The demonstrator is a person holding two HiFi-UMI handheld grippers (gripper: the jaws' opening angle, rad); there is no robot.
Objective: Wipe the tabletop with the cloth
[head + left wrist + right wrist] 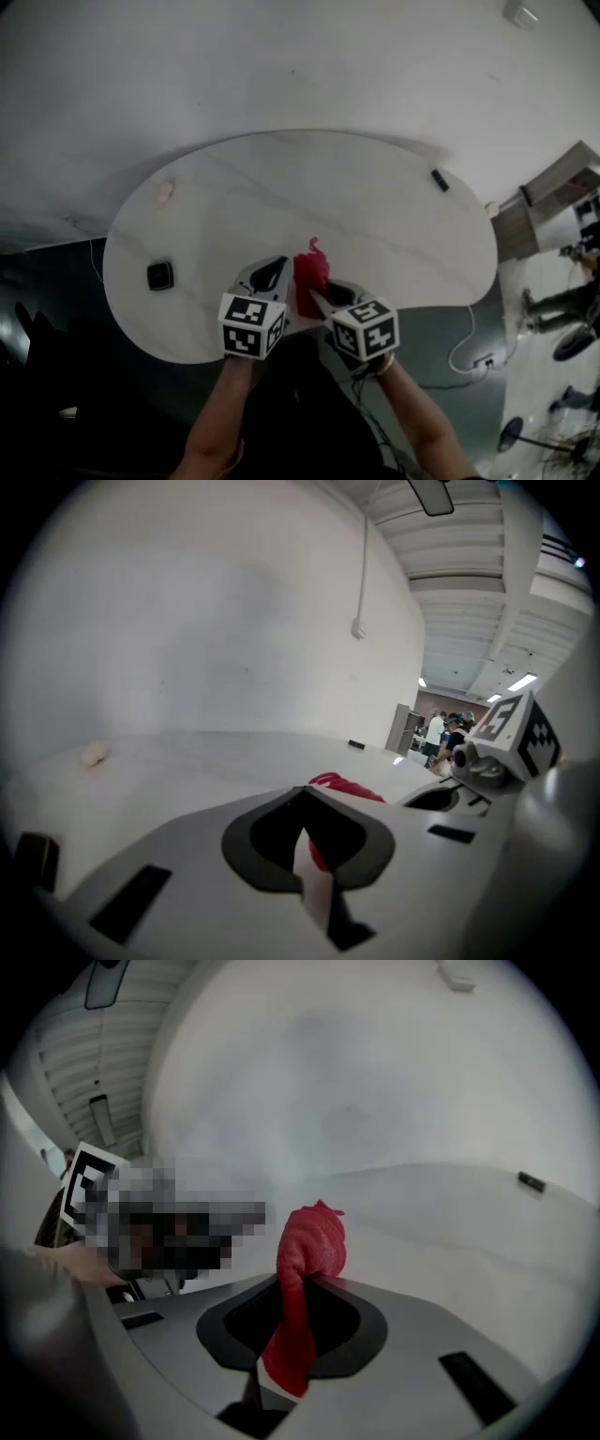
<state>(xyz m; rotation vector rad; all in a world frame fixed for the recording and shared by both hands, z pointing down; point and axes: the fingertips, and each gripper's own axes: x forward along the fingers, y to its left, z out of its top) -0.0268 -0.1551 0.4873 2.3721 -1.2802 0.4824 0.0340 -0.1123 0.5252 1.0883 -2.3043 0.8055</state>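
Red cloth (310,271) (314,1241) sits by the near edge of the white, faintly veined tabletop (328,187), abt mid-way along it, btwn the two grippers. Right gripper (317,298) (286,1283): tongs closed on the cloth. A fold runs down btwn them and a bunched end sticks up past the tips. Left gripper (272,272) (302,794): tongs together at the tips, just left of the cloth. The thin slit behind the tips shows a sliver of white and red, and the cloth (342,786) shows just past the tips on the right. Can't tell if any of it is pinched there. Both grippers reach in over the near edge, marker cubes close together, forearms below.

Elsewhere on the tabletop:
- Black square object (159,275) (36,860) nr the left edge, well apart from the cloth.
- Small pale lump (166,190) (94,754) at the far-left corner.
- Small black item (439,180) (531,1181) at the far-right edge.
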